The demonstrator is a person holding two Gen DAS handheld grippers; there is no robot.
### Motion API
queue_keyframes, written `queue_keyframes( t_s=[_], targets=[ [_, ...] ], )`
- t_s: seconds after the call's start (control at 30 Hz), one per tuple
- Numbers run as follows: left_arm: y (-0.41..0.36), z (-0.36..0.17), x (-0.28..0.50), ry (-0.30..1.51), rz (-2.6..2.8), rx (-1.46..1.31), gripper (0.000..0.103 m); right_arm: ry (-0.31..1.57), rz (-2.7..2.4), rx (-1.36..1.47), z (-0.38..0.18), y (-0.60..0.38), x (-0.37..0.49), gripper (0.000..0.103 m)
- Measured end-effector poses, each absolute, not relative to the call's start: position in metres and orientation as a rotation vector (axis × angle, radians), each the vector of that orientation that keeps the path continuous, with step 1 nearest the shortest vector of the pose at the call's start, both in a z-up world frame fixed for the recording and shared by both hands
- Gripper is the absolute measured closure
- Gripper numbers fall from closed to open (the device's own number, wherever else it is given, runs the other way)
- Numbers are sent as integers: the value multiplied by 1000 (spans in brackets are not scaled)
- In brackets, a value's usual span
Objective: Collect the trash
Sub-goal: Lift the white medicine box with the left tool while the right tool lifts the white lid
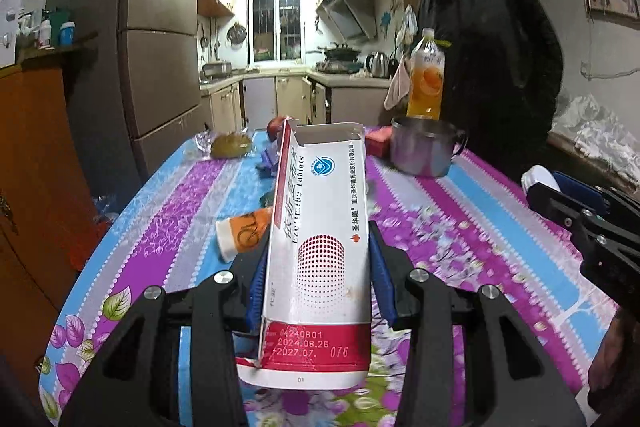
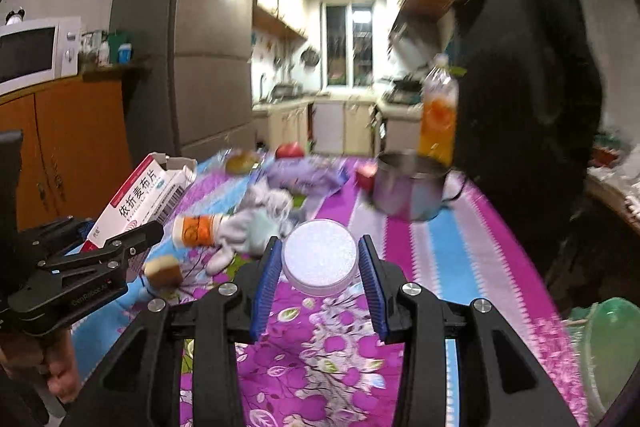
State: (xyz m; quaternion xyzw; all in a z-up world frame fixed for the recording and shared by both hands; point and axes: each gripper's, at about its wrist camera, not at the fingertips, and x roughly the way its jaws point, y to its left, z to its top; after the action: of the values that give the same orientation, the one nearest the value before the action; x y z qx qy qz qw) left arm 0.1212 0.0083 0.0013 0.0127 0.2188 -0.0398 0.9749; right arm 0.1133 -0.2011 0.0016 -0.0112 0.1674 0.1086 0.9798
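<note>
My left gripper (image 1: 318,239) is shut on an empty white and red tablet box (image 1: 320,227), held above the flowered tablecloth (image 1: 460,227); the box also shows in the right wrist view (image 2: 144,195). My right gripper (image 2: 318,255) is shut on a round white lid (image 2: 320,257), held just above the table. More trash lies on the table: an orange and white paper cup (image 2: 196,230), crumpled tissue (image 2: 256,227), a purple wrapper (image 2: 304,175) and a piece of bread (image 2: 163,269).
A steel pot (image 2: 412,191) and an orange drink bottle (image 2: 438,115) stand at the far right of the table. Apples (image 2: 289,150) lie at the far end. A person in black (image 2: 528,99) stands at the right. A green bowl (image 2: 612,347) sits near right.
</note>
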Motion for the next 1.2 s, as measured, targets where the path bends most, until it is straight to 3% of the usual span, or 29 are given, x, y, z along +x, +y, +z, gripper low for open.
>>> queue_keyframes(
  t_s=[1.2],
  targets=[
    [-135, 41, 87, 344, -341, 64, 61, 256, -41, 29, 43, -348, 7, 62]
  ],
)
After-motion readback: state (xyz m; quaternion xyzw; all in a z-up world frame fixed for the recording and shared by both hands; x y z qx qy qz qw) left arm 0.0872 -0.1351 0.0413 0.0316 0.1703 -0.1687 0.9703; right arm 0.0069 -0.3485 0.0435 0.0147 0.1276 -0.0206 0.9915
